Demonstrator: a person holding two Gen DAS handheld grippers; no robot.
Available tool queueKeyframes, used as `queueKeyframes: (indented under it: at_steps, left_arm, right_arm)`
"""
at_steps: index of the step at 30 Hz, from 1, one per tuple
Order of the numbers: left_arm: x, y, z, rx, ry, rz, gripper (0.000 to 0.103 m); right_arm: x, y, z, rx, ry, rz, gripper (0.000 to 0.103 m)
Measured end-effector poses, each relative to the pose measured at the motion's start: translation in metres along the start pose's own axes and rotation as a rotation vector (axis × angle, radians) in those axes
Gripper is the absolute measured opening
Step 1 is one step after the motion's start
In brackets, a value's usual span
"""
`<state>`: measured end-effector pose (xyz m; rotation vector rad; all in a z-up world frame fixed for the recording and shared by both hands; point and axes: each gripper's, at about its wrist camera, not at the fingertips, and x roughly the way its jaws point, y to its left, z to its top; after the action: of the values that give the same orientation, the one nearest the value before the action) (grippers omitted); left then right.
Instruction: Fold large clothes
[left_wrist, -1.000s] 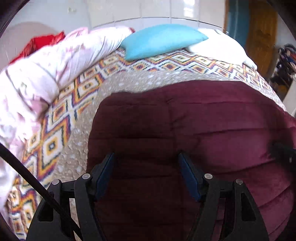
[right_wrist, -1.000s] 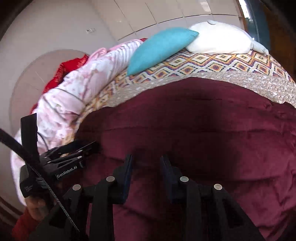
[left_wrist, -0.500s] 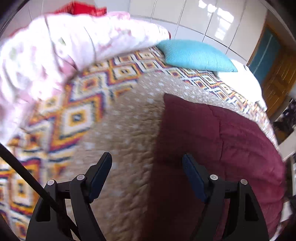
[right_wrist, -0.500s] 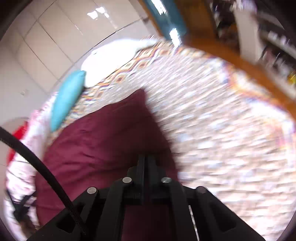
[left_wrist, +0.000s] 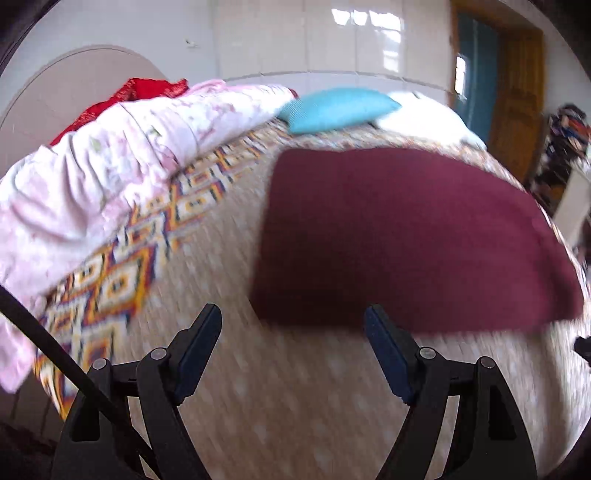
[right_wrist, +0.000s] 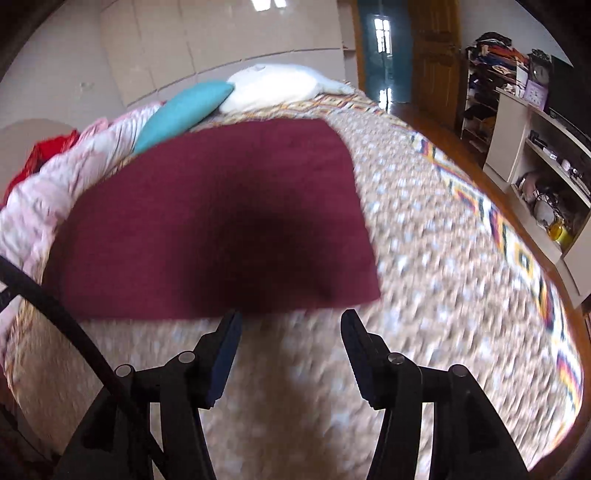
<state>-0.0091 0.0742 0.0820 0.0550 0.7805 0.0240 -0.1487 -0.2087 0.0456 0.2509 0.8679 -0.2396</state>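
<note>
A dark maroon garment (left_wrist: 399, 229) lies flat as a folded rectangle on the bed; it also shows in the right wrist view (right_wrist: 214, 221). My left gripper (left_wrist: 293, 325) is open and empty, just short of the garment's near edge, above the bedspread. My right gripper (right_wrist: 290, 325) is open and empty, just short of the garment's near right corner. Both views are motion-blurred.
The bed has a beige dotted spread (right_wrist: 424, 258) with a diamond-patterned border (left_wrist: 122, 273). A pink floral quilt (left_wrist: 92, 177) lies along the left side. A teal pillow (left_wrist: 340, 109) and white pillow (right_wrist: 277, 86) lie at the head. Shelves (right_wrist: 535, 147) stand on the right.
Both grippers have pulled back from over the garment to its near edge. The right gripper was shut half a second ago and has opened. The garment now lies as a flat rectangle.
</note>
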Motion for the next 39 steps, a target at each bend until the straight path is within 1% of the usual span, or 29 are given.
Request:
queueKeyframes:
  at_steps: [3,5,7,12,14,17,20,22,24,27,30,32,35,39]
  left_arm:
    - [-0.005,-0.026,-0.038,0.018,0.080,-0.048,0.079]
    - [-0.005,-0.039,-0.056,0.020,0.115,-0.068,0.079]
    - [-0.002,-0.052,-0.074,0.036,0.155,-0.062,0.079]
    - [0.007,-0.073,-0.106,0.073,0.211,-0.049,0.079]
    - [0.007,-0.076,-0.115,0.064,0.202,-0.041,0.079]
    - [0.009,-0.075,-0.117,0.056,0.199,-0.030,0.084]
    - [0.016,-0.069,-0.117,0.008,0.220,-0.063,0.091]
    - [0.017,-0.067,-0.117,0.000,0.223,-0.078,0.092]
    - [0.017,-0.068,-0.118,0.014,0.209,-0.085,0.093]
    - [0.016,-0.067,-0.122,0.003,0.169,-0.088,0.094]
    - [0.009,-0.066,-0.125,-0.016,0.137,-0.093,0.094]
    - [-0.002,-0.066,-0.126,-0.030,0.135,-0.097,0.094]
    - [-0.017,-0.062,-0.123,-0.044,0.132,-0.077,0.094]
    - [-0.037,-0.055,-0.120,-0.053,0.126,-0.078,0.094]
  right_arm:
    - [-0.010,0.011,-0.034,0.001,0.007,-0.008,0.059]
    - [-0.012,0.012,-0.049,0.021,0.000,-0.029,0.060]
    - [-0.013,0.012,-0.063,0.034,-0.003,-0.040,0.061]
    - [-0.016,0.016,-0.087,0.014,0.026,-0.048,0.061]
    - [-0.018,0.017,-0.094,0.010,0.030,-0.043,0.061]
    - [-0.018,0.020,-0.102,0.000,0.039,-0.039,0.061]
    - [-0.019,0.023,-0.102,-0.002,0.040,-0.045,0.061]
    - [-0.020,0.024,-0.104,0.002,0.041,-0.043,0.061]
    - [-0.020,0.026,-0.103,0.003,0.044,-0.041,0.061]
    - [-0.021,0.029,-0.106,-0.002,0.046,-0.043,0.061]
    - [-0.024,0.037,-0.109,-0.009,0.044,-0.050,0.061]
    - [-0.028,0.041,-0.110,-0.020,0.032,-0.062,0.061]
    - [-0.035,0.045,-0.111,-0.034,0.009,-0.090,0.062]
    - [-0.043,0.049,-0.111,-0.037,-0.005,-0.097,0.063]
